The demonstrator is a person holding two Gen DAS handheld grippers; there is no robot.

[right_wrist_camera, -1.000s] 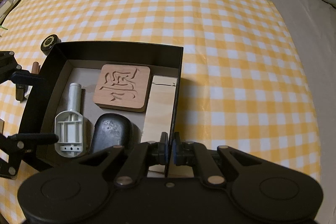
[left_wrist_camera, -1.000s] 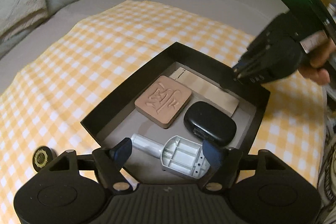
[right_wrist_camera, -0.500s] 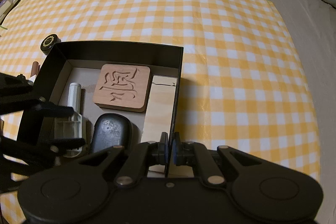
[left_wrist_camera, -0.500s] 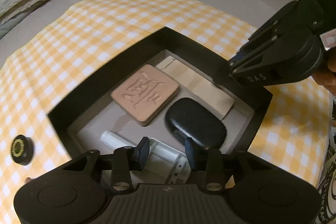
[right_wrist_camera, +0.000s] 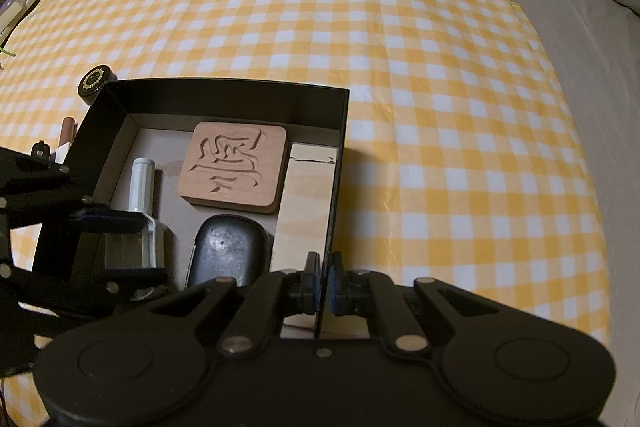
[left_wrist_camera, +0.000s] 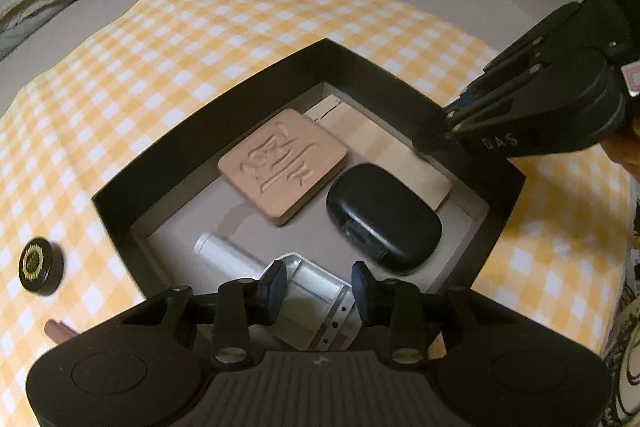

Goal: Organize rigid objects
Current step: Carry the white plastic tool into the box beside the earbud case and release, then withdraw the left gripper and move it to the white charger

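Sitting on a yellow checked cloth point(right_wrist_camera: 440, 107), the black box point(right_wrist_camera: 224, 95) holds, left to right in the right wrist view, a grey plastic part point(right_wrist_camera: 142, 179) clenched by the left tool point(left_wrist_camera: 318, 281), a black case point(right_wrist_camera: 230, 251) below a carved wooden block point(right_wrist_camera: 234, 167), and a pale board point(right_wrist_camera: 306, 195). The right tool point(right_wrist_camera: 325, 281) pinches the box wall. Outside, a black jar point(right_wrist_camera: 95, 83) rests at the box's far left corner.

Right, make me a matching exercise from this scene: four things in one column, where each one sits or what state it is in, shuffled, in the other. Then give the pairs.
Things
1. wooden carved tile
2. round black lid
3. grey plastic part
4. right claw

Places or states
A. on the checked cloth, outside the box
B. shut on the black box wall
C. lying flat inside the box
D. between the left claw pads

Pairs: 1-C, 2-A, 3-D, 4-B
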